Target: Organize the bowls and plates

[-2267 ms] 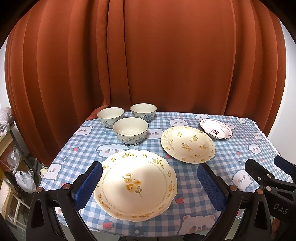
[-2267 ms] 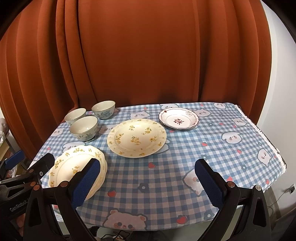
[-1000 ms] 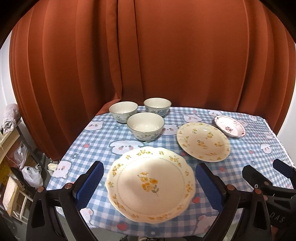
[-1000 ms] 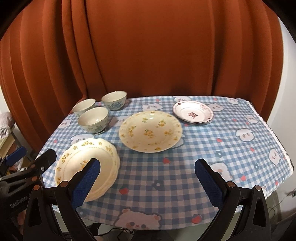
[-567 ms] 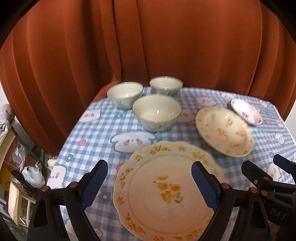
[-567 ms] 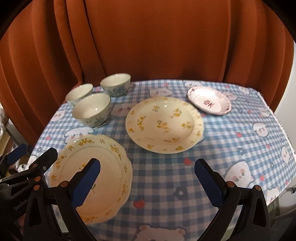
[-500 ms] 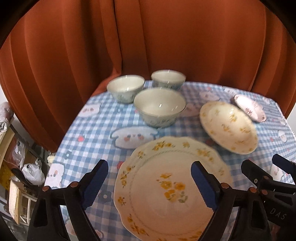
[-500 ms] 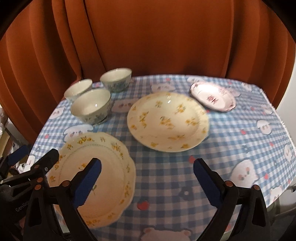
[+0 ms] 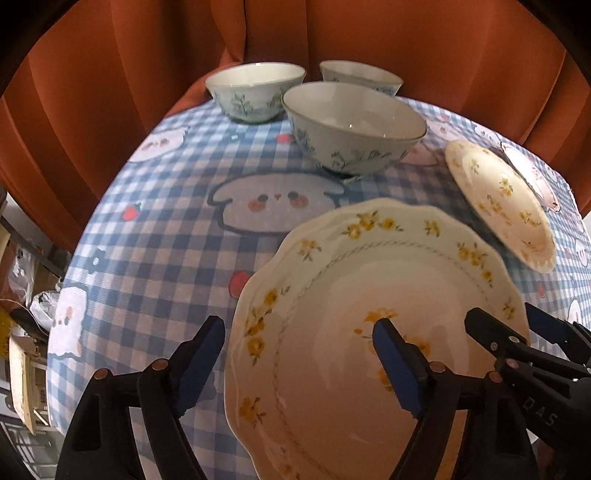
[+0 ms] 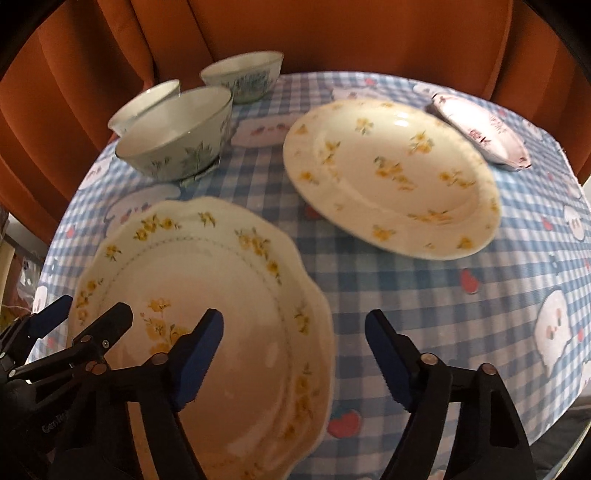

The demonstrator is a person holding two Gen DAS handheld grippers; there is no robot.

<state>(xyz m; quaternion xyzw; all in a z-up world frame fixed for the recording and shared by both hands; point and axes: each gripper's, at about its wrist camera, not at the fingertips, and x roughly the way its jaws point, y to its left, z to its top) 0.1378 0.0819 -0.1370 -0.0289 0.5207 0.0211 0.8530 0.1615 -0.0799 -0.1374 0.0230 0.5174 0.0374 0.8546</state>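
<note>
Over the scalloped plate [image 9: 332, 314], your left tool [image 9: 299, 350] and right tool [image 10: 293, 350] hang spread, each straddling 1 rim for a 2-sided lift.

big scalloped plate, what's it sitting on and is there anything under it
The scalloped plate rests on the checked tablecloth. Whatever lies directly beneath is covered by the plate, and both tools, left and right, hide its near rim.

Rust-orange curtain [image 9: 369, 33] hanging in deep folds behind the table. Blue-and-white checked tablecloth [image 9: 166, 229] printed with bears and strawberries. Cluttered shelving [image 9: 22, 362] and crumpled bags low on the left. Warm, dim light.
</note>
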